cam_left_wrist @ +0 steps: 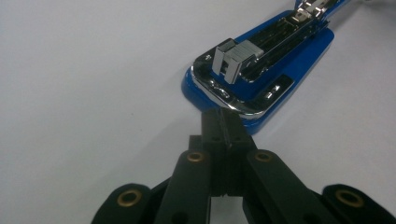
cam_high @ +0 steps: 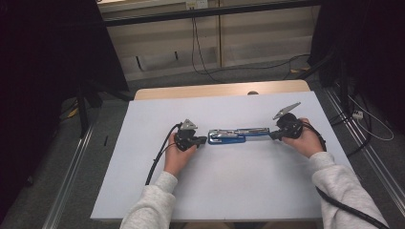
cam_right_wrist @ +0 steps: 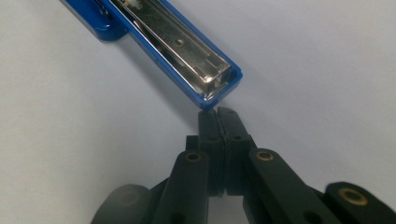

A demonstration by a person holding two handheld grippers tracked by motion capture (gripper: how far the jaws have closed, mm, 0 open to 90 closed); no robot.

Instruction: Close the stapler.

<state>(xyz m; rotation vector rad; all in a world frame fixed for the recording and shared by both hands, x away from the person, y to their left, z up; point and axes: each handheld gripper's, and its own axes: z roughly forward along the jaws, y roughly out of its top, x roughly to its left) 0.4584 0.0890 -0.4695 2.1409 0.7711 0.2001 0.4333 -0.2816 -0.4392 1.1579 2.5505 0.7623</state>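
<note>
Stapler, blue metal, opened flat (cam_high: pixel 237 135) mid-table: left gripper (cam_high: pixel 202 140) and right gripper (cam_high: pixel 272 135) jaws clenched, empty, at opposite ends; press evenly inward.

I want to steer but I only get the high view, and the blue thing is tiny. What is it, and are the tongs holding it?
Observer: It is a blue stapler swung fully open, lying flat on the white table.
Child: Does the left one grip it?
Observer: The left tongs are pressed shut, tips at the edge of the stapler's base, pinching nothing that I can see.
Child: And the right one?
Observer: The right tongs are shut too, tips right at the end of the stapler's long arm.
Child: Any staples inside?
Observer: The left gripper view shows a grey block at the base end of the metal track; I cannot tell if staples are loaded.
</note>
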